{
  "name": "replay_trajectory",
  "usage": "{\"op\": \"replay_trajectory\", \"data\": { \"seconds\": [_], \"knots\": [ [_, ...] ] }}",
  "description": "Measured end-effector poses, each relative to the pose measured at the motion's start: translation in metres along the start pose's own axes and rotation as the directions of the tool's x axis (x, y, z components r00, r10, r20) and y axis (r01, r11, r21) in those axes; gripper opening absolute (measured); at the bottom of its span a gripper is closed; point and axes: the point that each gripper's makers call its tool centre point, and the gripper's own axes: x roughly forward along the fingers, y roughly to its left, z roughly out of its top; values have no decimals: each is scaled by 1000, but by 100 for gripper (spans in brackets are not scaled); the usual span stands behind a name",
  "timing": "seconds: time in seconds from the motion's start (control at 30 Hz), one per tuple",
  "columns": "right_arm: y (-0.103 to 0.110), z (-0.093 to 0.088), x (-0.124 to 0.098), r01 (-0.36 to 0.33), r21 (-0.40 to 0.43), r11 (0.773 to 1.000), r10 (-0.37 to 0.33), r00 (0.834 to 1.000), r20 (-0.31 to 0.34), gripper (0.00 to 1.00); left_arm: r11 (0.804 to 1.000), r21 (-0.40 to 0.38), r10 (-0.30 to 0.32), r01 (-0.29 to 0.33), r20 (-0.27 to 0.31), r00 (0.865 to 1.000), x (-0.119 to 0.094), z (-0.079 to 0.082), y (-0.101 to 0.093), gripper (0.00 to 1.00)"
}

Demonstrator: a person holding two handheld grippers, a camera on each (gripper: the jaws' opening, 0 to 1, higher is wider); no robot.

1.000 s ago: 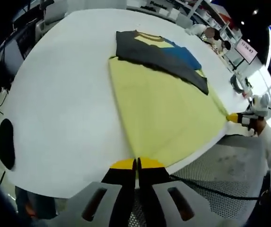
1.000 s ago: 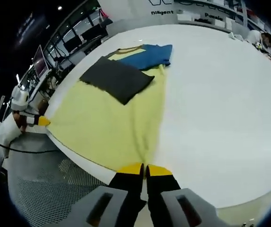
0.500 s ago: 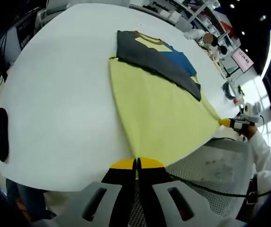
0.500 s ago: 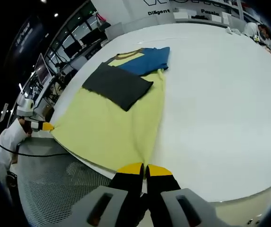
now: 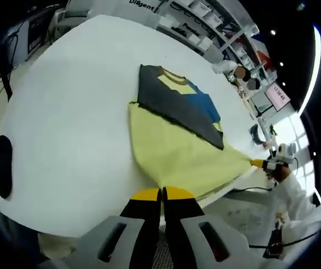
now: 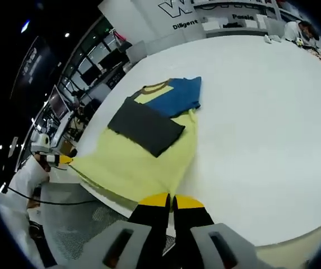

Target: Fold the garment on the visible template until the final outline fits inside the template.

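1. Garment (image 5: 177, 151) (image 6: 143, 162): yellow tee w/ blue sleeve and brown-trimmed neck, spread on the white bench (image 5: 70, 112) (image 6: 261, 123), hem end at the near edge.
2. Dark grey rectangular template (image 5: 177, 106) (image 6: 146, 128) lies flat across the chest, over part of the blue sleeve; yellow fabric sticks out well beyond it toward the hem.
3. Left tongs (image 5: 161, 194): yellow tips pressed together, pinching one hem corner at the bench edge.
4. Right tongs (image 6: 171, 200): tips likewise closed on the other hem corner; also seen far right in left gripper view (image 5: 259, 163), w/ a white sleeve (image 5: 294, 196) behind.
5. Left tongs seen at far left of right gripper view (image 6: 65, 159), gripping its corner.
6. Hem edge sags a bit btwn the two corners.
7. Black oval patch (image 5: 0, 166) on bench at left in left gripper view.
8. Room: shelves w/ white boxes (image 5: 205, 28) beyond the bench, monitors (image 6: 59, 101) on desks at side, perforated grey floor (image 6: 76, 218) below the bench edge.
9. Vs 0.5 s ago: yellow area looks shorter and hem corners sit nearer the template, both grips unchanged; views shifted too, so part of this is camera motion.
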Motion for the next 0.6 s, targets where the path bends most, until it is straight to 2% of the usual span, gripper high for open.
{"op": "replay_trajectory", "data": {
  "seconds": [0.2,0.3,0.4,0.53,0.6],
  "knots": [
    [-3,-6,-3,-17,73,997,18,1000,-7,0,999,-29,-25,25,-23,999,-3,-6,1,0],
    [0,-11,-5,-28,83,996,28,1000,-6,0,998,-37,-49,47,-39,998,-5,-9,-2,0],
    [3,-8,-12,-59,128,990,56,998,24,0,990,-93,-104,104,1,995,-19,-3,-2,0],
    [5,-3,-22,-81,146,986,75,996,46,0,977,-137,-159,162,31,987,-26,0,-6,0],
    [5,-6,-26,-93,164,982,88,995,38,0,973,-142,-183,182,7,983,-27,-5,-7,0]
  ]
}}
